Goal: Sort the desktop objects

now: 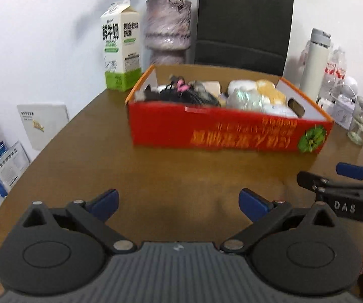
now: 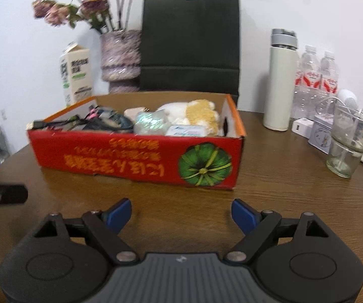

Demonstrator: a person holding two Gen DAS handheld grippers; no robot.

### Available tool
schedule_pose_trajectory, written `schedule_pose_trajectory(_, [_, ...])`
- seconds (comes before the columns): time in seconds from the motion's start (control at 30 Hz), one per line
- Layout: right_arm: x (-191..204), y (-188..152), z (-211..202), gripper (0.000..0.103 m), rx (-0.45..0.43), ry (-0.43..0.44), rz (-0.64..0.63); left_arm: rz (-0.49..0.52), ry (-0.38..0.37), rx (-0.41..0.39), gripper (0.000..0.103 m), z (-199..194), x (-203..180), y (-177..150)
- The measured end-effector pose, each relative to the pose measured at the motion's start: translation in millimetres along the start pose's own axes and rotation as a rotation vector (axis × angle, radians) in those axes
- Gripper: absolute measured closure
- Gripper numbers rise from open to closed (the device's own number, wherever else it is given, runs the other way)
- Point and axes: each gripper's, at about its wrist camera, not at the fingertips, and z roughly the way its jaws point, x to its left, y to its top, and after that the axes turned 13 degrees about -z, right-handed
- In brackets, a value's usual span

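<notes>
A red cardboard box (image 1: 227, 133) stands on the brown table, also in the right wrist view (image 2: 136, 156). It holds black cables (image 1: 181, 93), a white and yellow plush toy (image 2: 194, 113), a shiny packet (image 2: 151, 123) and other small items. My left gripper (image 1: 179, 205) is open and empty over bare table in front of the box. My right gripper (image 2: 181, 216) is open and empty, also in front of the box; it also shows at the right edge of the left wrist view (image 1: 333, 176).
A milk carton (image 1: 121, 48), a vase of dried flowers (image 1: 167, 30) and a black paper bag (image 1: 243, 22) stand behind the box. A white thermos (image 2: 281, 80), water bottles (image 2: 316, 75), a small tin (image 2: 320, 136) and stacked glasses (image 2: 346, 141) stand at the right.
</notes>
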Motion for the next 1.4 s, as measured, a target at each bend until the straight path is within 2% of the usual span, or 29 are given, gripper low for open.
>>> schedule_pose_trajectory(0.13, [17, -1, -6, 0.016, 0.080, 0.080, 0.006, 0.012, 0.014, 0.053, 0.000, -7, 5, -13])
schedule_pose_trajectory(0.23, [34, -7, -12, 0.016, 0.150, 0.057, -0.024, -0.011, 0.004, 0.081, 0.000, -8, 13, -25])
schedule_pose_trajectory(0.33, [45, -14, -26, 0.014, 0.159, 0.048, -0.030, 0.008, -0.005, 0.093, 0.000, -7, 15, -38])
schedule_pose_trajectory(0.4, [49, -19, -34, 0.013, 0.160, 0.059, -0.017, 0.031, 0.002, 0.081, 0.000, -10, 14, -43])
schedule_pose_trajectory(0.5, [53, -26, -43, 0.007, 0.151, 0.014, -0.022, 0.029, -0.017, 0.069, 0.000, -13, 18, -47])
schedule_pose_trajectory(0.63, [50, -34, -46, 0.000, 0.141, 0.010, 0.008, 0.052, 0.007, 0.039, 0.000, -13, 15, -52])
schedule_pose_trajectory(1.0, [51, -37, -47, 0.000, 0.124, 0.009, 0.002, 0.020, 0.038, 0.009, 0.000, -10, 17, -51])
schedule_pose_trajectory(1.4, [55, -36, -47, 0.000, 0.124, 0.016, -0.007, 0.020, 0.036, 0.007, 0.000, -9, 17, -51])
